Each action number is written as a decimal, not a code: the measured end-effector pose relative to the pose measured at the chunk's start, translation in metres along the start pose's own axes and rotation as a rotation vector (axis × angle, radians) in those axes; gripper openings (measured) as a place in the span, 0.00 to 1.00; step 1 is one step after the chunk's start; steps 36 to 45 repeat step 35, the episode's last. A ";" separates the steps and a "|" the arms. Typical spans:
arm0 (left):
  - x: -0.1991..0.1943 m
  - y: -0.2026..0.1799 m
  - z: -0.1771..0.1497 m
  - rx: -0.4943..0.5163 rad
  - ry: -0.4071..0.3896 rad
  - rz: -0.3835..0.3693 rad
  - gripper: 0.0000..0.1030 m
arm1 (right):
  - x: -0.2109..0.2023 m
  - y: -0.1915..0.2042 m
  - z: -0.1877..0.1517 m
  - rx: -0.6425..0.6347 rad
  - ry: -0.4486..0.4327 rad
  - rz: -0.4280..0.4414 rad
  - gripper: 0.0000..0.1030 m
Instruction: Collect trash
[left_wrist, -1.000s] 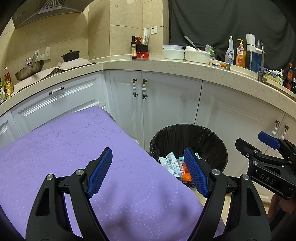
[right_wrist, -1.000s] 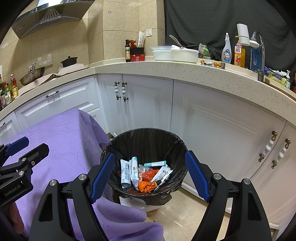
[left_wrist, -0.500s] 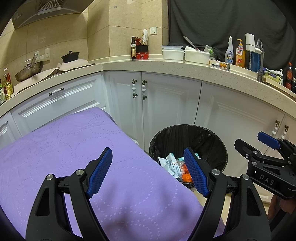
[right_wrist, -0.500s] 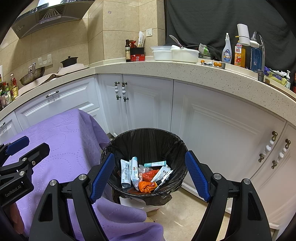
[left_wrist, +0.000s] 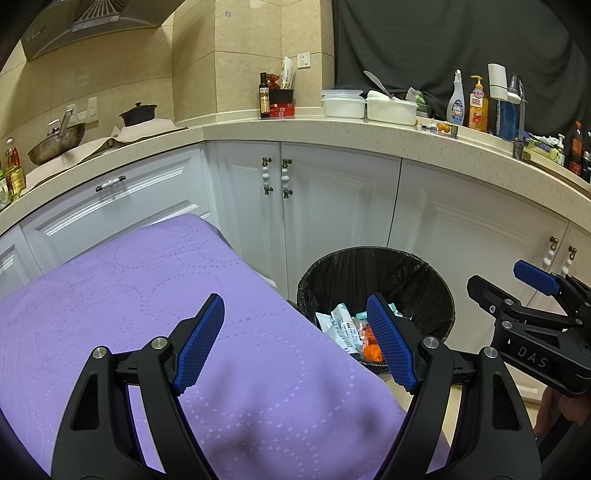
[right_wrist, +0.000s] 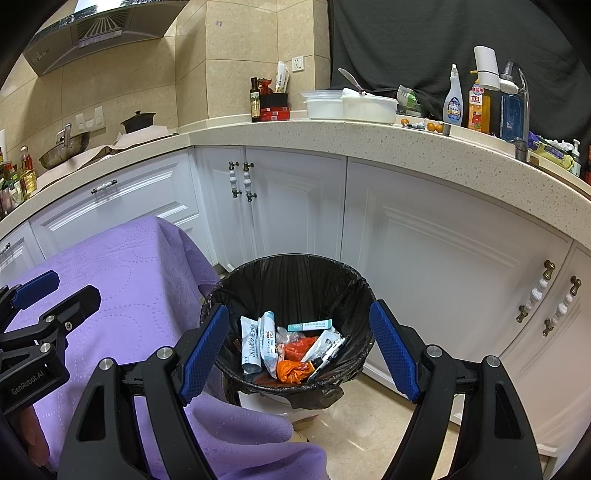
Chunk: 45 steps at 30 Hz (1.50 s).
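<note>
A trash bin with a black liner (right_wrist: 354, 280) stands on the floor by the white cabinets; it also shows in the left wrist view (left_wrist: 436, 288). Inside lie white tubes and packets (right_wrist: 258, 339), a teal box (right_wrist: 309, 325) and orange wrappers (right_wrist: 293, 369). My right gripper (right_wrist: 299, 347) is open and empty, held above the bin. My left gripper (left_wrist: 295, 339) is open and empty, above the purple cloth (left_wrist: 129, 295) near its right edge. The right gripper also shows at the right edge of the left wrist view (left_wrist: 532, 295).
The purple cloth (right_wrist: 122, 266) covers a table left of the bin and hangs down beside it. White cabinet doors (right_wrist: 303, 206) stand behind. The speckled counter (right_wrist: 369, 136) carries white containers, bottles and a pan. Beige floor (right_wrist: 362, 424) lies below.
</note>
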<state>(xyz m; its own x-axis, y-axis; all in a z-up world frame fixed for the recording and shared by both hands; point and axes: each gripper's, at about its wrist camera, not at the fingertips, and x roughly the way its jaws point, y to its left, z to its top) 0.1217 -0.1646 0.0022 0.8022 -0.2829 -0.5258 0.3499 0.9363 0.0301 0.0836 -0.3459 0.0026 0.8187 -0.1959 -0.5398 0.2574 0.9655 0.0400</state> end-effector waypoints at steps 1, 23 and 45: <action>0.000 0.000 0.000 0.000 0.000 -0.001 0.75 | 0.000 0.000 0.000 -0.001 0.000 0.000 0.74; -0.001 0.003 0.002 -0.004 -0.003 -0.043 0.95 | 0.000 0.000 0.001 -0.001 0.000 0.002 0.75; -0.008 0.089 -0.011 -0.064 0.052 0.155 0.95 | 0.013 0.051 0.000 -0.054 0.030 0.134 0.82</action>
